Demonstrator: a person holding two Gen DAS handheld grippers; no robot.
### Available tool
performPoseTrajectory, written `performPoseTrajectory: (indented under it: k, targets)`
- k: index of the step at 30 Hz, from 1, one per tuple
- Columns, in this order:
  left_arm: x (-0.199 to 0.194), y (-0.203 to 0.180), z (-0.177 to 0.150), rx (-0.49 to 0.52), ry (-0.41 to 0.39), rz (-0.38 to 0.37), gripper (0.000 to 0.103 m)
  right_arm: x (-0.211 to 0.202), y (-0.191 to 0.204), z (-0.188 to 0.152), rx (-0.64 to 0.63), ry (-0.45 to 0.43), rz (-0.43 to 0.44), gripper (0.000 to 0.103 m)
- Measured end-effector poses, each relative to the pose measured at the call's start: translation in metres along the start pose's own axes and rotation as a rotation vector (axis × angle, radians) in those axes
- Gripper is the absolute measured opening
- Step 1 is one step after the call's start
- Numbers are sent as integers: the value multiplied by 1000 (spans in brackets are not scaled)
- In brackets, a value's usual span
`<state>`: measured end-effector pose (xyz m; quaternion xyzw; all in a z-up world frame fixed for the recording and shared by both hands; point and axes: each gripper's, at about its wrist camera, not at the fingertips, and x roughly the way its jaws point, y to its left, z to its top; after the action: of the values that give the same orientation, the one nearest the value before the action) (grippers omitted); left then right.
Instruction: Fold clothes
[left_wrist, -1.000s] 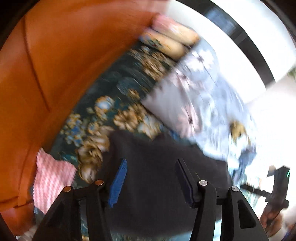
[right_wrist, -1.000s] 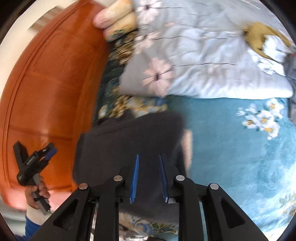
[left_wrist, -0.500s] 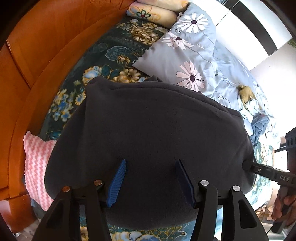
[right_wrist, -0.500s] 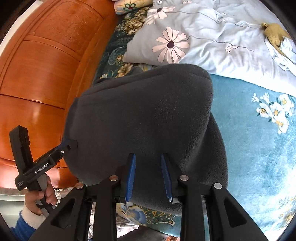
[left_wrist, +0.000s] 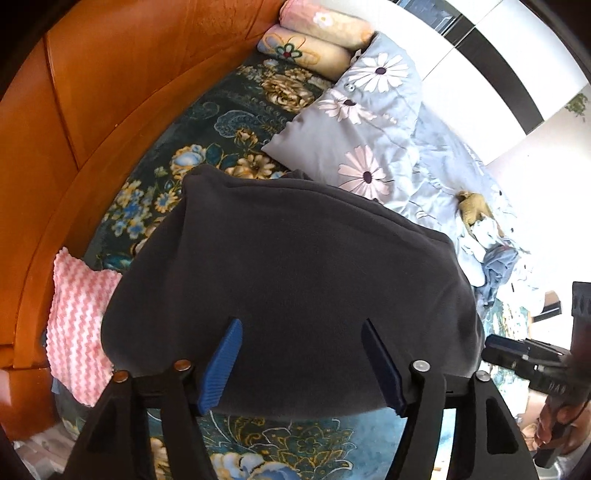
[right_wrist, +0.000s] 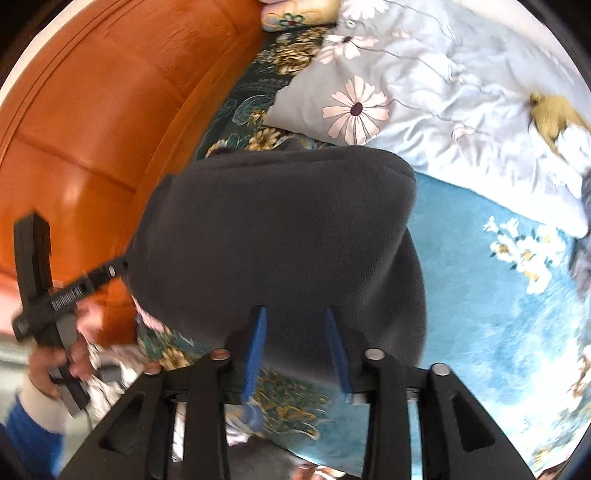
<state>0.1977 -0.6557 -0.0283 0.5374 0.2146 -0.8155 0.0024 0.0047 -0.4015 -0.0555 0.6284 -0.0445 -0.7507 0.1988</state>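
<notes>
The left hand-held gripper (left_wrist: 301, 363) hangs with its blue fingers spread wide and nothing between them, the dark grey fleece garment (left_wrist: 291, 288) lying just beyond the tips on the bed (left_wrist: 288, 443). The right hand-held gripper (right_wrist: 297, 350) has parted: half a second ago its fingers stood close together over the cloth, and now a clear gap shows with no fabric caught in it. A second ago the fleece was a blurred mass low in both views; it has since settled into a broad, rounded shape that barely differs between the last two moments. That suggests one fold has been laid down and let go. Beyond it lie a pink zigzag cloth (left_wrist: 75, 328), the daisy-print quilt (left_wrist: 365, 147) and the orange wooden headboard (left_wrist: 92, 92).
</notes>
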Motion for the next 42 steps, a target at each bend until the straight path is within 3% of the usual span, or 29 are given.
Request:
performPoseTrajectory:
  k: [4, 6, 10, 12, 15, 19, 20, 23, 30, 35, 42]
  targets:
    - [-9, -15, -17, 53, -22, 8, 80, -6, 13, -22, -104, 1, -53, 52]
    - [-11, -23, -25, 76, -19, 4, 82, -8, 15, -32, -122, -4, -68, 63]
    - [-14, -40, -42, 123, -12, 2, 86, -8, 16, -47, -138, -9, -99, 63]
    - [-13, -47, -50, 134, -8, -4, 91, -9, 14, -54, -141, -14, -118, 75]
    - [-11, -59, -61, 147, -13, -10, 103, -11, 7, -64, -140, -17, -127, 76]
    - [-9, -77, -74, 156, -36, 44, 103, -6, -3, -74, -149, -12, -129, 77]
    - [-7, -80, -78, 146, -41, 68, 103, -5, -7, -77, -156, -9, -128, 78]
    - [-3, -89, -89, 102, -56, 135, 103, -3, -16, -83, -198, -13, -133, 96]
    - [1, -107, -118, -35, -107, 295, 103, -7, -46, -91, -328, -39, -114, 96]
    - [8, -118, -135, -168, -131, 337, 103, -9, -65, -98, -416, -61, -89, 96]
    - [21, -155, -151, -193, -164, 409, 103, -4, -91, -105, -522, -53, -60, 96]
